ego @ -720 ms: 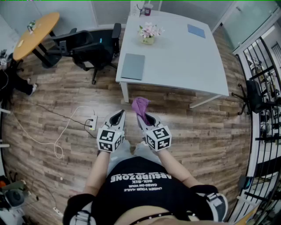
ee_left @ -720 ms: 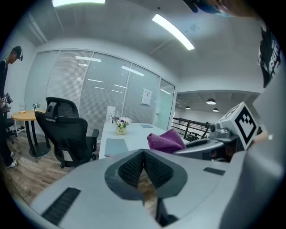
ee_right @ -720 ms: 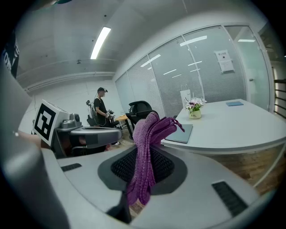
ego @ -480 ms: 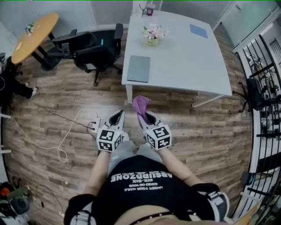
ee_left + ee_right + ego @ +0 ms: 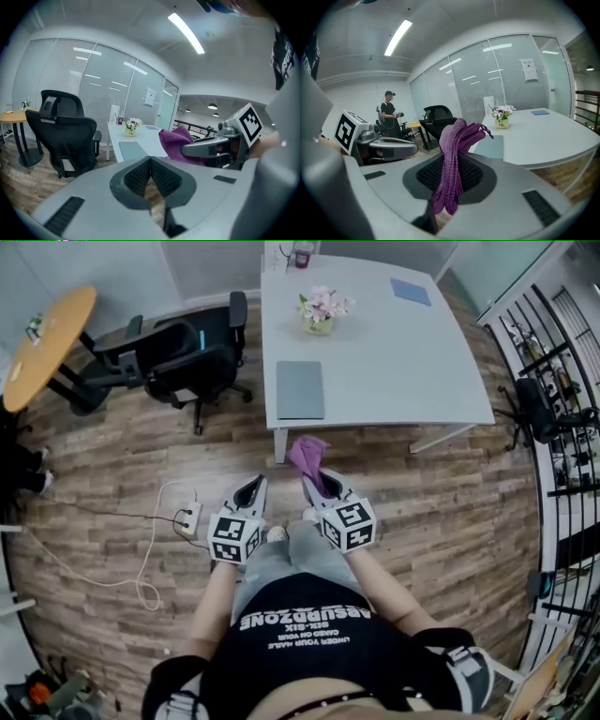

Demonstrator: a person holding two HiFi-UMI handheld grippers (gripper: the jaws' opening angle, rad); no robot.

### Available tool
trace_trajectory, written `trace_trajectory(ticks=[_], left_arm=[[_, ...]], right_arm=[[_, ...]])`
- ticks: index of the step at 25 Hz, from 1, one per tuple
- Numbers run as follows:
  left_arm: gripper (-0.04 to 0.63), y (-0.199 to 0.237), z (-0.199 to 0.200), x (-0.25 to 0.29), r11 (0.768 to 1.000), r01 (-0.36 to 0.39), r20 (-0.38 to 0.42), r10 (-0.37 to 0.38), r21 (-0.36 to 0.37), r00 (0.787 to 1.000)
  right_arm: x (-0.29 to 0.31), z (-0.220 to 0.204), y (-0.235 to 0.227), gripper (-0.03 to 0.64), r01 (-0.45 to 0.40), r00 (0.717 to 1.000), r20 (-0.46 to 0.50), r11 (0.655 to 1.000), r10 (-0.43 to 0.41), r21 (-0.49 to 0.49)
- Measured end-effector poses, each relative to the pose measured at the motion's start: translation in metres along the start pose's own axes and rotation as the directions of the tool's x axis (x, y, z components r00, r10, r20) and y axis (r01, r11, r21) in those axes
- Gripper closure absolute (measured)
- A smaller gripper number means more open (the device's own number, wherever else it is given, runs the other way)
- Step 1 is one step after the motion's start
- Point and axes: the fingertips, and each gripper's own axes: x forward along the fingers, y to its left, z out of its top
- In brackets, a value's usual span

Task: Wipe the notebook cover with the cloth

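A grey notebook (image 5: 300,389) lies flat at the near left corner of the white table (image 5: 412,362); it also shows in the left gripper view as the notebook (image 5: 132,151) and in the right gripper view as the notebook (image 5: 491,147). My right gripper (image 5: 317,482) is shut on a purple cloth (image 5: 307,455), which sticks up from between its jaws as the cloth (image 5: 454,154). My left gripper (image 5: 250,491) is shut with nothing in it. Both grippers are held over the wooden floor, short of the table's near edge.
A small pot of flowers (image 5: 319,311) and a blue pad (image 5: 412,292) stand on the table. Black office chairs (image 5: 178,357) sit left of it, near a round wooden table (image 5: 47,343). A power strip with white cable (image 5: 187,518) lies on the floor. A person (image 5: 389,117) stands far off.
The table and notebook have come closer and shifted toward the middle of the head view. Both grippers hold the same pose, the cloth still in the right one.
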Motion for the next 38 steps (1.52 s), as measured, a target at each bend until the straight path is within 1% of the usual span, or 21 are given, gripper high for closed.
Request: trace_trajectory(ticks=[7, 13, 16, 21, 25, 31, 38], left_arm=[[0.578, 0.02, 0.005, 0.026, 0.999, 0.041, -0.027, -0.041, -0.001, 0.999], [0.578, 0.043, 0.019, 0.056, 0.999, 0.038, -0.03, -0.038, -0.007, 0.999], [0.578, 0.054, 0.026, 0.069, 0.999, 0.042, -0.039, -0.042, -0.002, 0.998], [0.578, 0.071, 0.029, 0.096, 0.999, 0.05, -0.081, -0.051, -0.013, 0.995], [0.578, 0.084, 0.031, 0.123, 0.998, 0.056, -0.124, -0.056, -0.008, 0.991], [0.578, 0.106, 0.038, 0.169, 0.999, 0.054, -0.179, -0.054, -0.005, 0.982], [0.578, 0.125, 0.046, 0.222, 0.998, 0.061, -0.235, -0.059, 0.003, 0.97]], right_arm=[[0.02, 0.015, -0.038, 0.543, 0.075, 0.997, -0.006, 0.997, -0.075, 0.008], [0.055, 0.031, -0.075, 0.543, 0.098, 0.995, -0.022, 0.995, -0.099, -0.018], [0.077, 0.048, -0.097, 0.541, 0.121, 0.992, -0.016, 0.992, -0.122, -0.038], [0.118, 0.076, -0.144, 0.541, 0.17, 0.985, -0.019, 0.981, -0.173, -0.093], [0.151, 0.095, -0.185, 0.541, 0.194, 0.98, -0.032, 0.974, -0.199, -0.113], [0.195, 0.108, -0.235, 0.541, 0.197, 0.976, -0.068, 0.973, -0.206, -0.121], [0.228, 0.099, -0.272, 0.541, 0.167, 0.973, -0.138, 0.977, -0.184, -0.13]])
